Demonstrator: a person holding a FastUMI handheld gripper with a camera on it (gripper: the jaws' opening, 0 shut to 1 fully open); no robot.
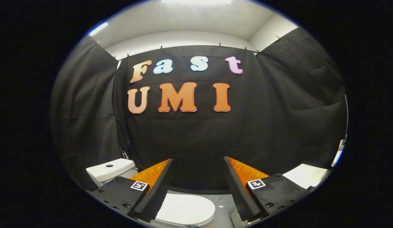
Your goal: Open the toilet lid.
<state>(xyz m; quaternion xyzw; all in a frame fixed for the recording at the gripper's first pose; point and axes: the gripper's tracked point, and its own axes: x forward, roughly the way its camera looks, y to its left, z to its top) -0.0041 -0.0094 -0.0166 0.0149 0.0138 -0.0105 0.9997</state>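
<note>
We see first the black cloth booth wall (pixel 199 136), which hangs in folds from clips along a line and closes the scene on three sides, with a plain white ceiling (pixel 196 22) above it. Next in size is the gripper (pixel 198 163), whose two fingers rise from the near foreground and stand spread wide apart, with open air and the cloth between them; nothing is pinched. Each finger carries a ribbed inner pad, and each finger mount bears a small square black-and-white marker (pixel 139 185). Below and between the fingers lies the smooth white oval toilet lid (pixel 187 209), lying flat and closed on the bowl, partly hidden behind the left finger, with no finger touching it. Behind the left finger, against the cloth, stands the white rectangular ceramic toilet tank (pixel 109 171), with a round flush button (pixel 109 165) on its top. Beyond the right finger we note a flat white surface (pixel 305 175), whose nature we cannot tell. Grey floor (pixel 223 205) shows beside the lid.
</note>
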